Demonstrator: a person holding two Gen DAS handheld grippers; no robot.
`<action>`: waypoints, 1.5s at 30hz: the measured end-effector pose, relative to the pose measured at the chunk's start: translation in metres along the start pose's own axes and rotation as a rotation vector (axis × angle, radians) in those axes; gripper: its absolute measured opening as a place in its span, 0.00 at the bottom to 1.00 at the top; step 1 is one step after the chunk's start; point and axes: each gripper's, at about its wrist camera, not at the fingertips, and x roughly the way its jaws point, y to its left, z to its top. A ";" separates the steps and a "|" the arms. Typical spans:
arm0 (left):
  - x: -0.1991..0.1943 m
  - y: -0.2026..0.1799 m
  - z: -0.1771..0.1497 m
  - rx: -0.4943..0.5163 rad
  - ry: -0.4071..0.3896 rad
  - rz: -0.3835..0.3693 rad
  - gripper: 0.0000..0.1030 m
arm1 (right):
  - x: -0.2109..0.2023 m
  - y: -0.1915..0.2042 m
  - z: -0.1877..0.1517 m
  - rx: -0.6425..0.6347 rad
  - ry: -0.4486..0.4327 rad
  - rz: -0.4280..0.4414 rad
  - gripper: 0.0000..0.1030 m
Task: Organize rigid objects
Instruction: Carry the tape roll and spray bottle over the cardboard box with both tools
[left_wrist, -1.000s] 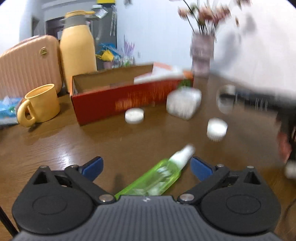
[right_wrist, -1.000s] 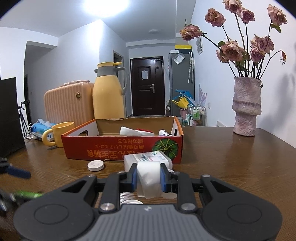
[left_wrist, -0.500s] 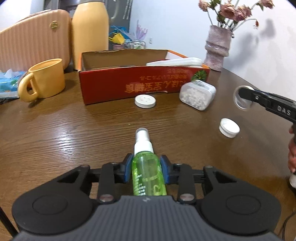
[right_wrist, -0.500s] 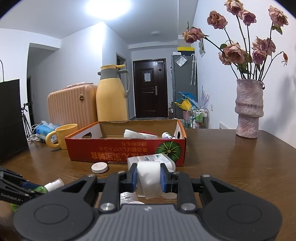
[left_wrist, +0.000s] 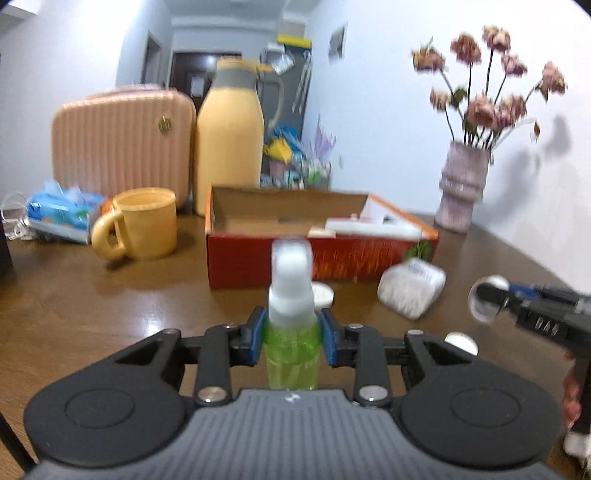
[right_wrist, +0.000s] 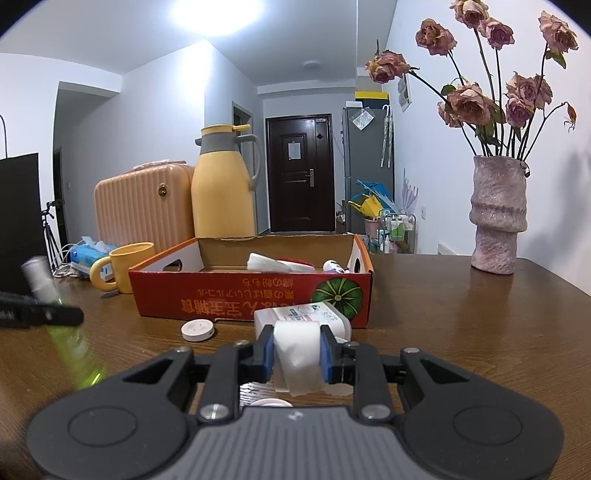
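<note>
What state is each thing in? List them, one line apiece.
Left gripper: shut on the green spray bottle.
Green spray bottle: capped, lifted off the table.
Right gripper: shut on a white roll.
Cardboard box: open-topped, a few items inside.
Yellow mug: upright on the table.
Yellow jug: upright, lid on.
Round white cap: lying flat on the table.

Place: a lived-in home, the dining end of a flat.
Bench: a wooden dining table (right_wrist: 461, 317).
Decor: a vase (right_wrist: 496, 218) of dried roses (right_wrist: 476, 99) against the white wall.
Household things: a yellow thermos jug (right_wrist: 223, 188), a matching mug (right_wrist: 127, 264), a peach suitcase (right_wrist: 144, 206).
Hallway: a dark front door (right_wrist: 301, 173), a fridge (right_wrist: 367, 162) beside it.
</note>
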 end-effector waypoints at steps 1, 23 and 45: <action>-0.004 -0.002 0.001 -0.004 -0.022 0.003 0.31 | 0.000 0.000 0.000 0.001 0.000 0.000 0.23; -0.036 -0.018 0.036 -0.057 -0.202 0.074 0.31 | -0.009 0.011 0.016 -0.001 -0.043 0.074 0.23; -0.002 -0.028 0.104 -0.100 -0.269 0.036 0.31 | 0.042 0.038 0.089 -0.016 -0.111 0.101 0.23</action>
